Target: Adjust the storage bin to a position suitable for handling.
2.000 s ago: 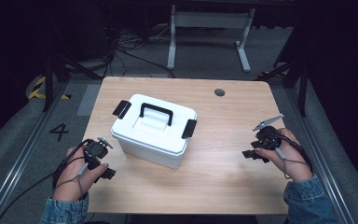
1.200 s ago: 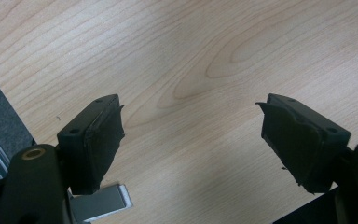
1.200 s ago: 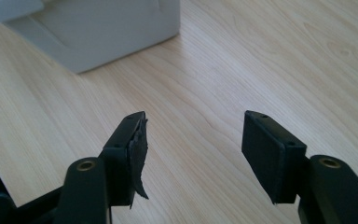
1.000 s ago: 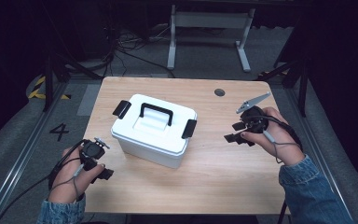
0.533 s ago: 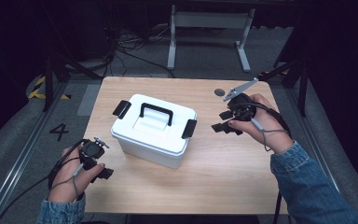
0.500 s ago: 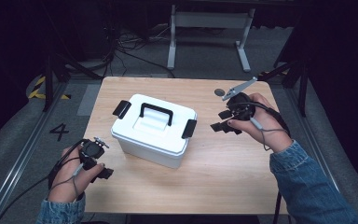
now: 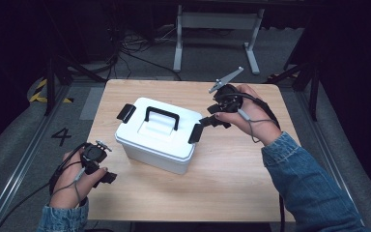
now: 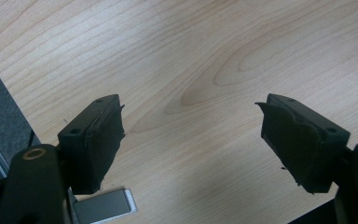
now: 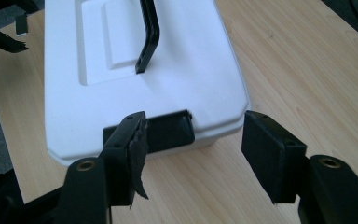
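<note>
A: Right, we've got a white box (image 7: 157, 135) sitting mid-desk, black carry handle (image 7: 162, 116) up on the lid, a black latch (image 7: 196, 133) on the end nearest our right tool (image 7: 216, 119).

B: And that right tool is just beside that latch, jaws apart. In the right gripper view the latch (image 9: 168, 130) sits just ahead of the gap, toward the left-hand jaw, nothing pinched yet.

A: We'd judge that's why the hand is angled in low from the box's right end: lining up with the clasp, likely to flip it.

B: Agreed, though no task's been named, so that's our read only. The other latch (image 7: 125, 112) sits at the box's far-left end, untouched.

A: Our left tool (image 7: 107, 177)?

B: Parked at the desk (image 7: 232, 183) edge, near the box's left front corner and clear of it. The left gripper view has its jaws spread wide over bare wood, holding nothing.

A: So it's resting out of the way, we reckon, leaving the box unsteadied.
</note>
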The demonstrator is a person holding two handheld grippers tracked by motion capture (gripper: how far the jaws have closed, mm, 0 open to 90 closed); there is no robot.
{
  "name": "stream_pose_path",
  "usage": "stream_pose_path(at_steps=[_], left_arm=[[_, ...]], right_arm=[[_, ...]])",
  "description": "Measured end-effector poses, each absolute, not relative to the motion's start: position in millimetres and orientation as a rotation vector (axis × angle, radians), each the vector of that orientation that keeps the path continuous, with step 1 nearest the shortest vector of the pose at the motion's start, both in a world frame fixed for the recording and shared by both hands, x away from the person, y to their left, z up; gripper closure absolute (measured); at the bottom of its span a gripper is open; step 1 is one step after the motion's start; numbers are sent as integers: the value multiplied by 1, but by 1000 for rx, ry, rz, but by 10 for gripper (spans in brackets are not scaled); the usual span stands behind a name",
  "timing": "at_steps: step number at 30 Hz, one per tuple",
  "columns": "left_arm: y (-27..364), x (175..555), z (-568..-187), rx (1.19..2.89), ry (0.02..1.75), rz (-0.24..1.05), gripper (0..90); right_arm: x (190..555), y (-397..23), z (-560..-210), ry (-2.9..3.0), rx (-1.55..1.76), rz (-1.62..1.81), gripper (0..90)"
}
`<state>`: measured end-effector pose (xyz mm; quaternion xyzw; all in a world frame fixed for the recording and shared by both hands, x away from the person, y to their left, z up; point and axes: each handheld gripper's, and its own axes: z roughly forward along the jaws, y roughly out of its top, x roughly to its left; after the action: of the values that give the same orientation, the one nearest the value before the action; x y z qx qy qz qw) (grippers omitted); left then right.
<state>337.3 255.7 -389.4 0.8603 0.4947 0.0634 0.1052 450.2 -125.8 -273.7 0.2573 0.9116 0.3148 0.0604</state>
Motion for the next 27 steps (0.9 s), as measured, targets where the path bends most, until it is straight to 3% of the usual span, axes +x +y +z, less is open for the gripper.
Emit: stream_pose_path(at_steps=[27], left_arm=[[258,345,-391,2537,1446,208,218]], right_arm=[[495,-33,-294,2879,725,990,448]])
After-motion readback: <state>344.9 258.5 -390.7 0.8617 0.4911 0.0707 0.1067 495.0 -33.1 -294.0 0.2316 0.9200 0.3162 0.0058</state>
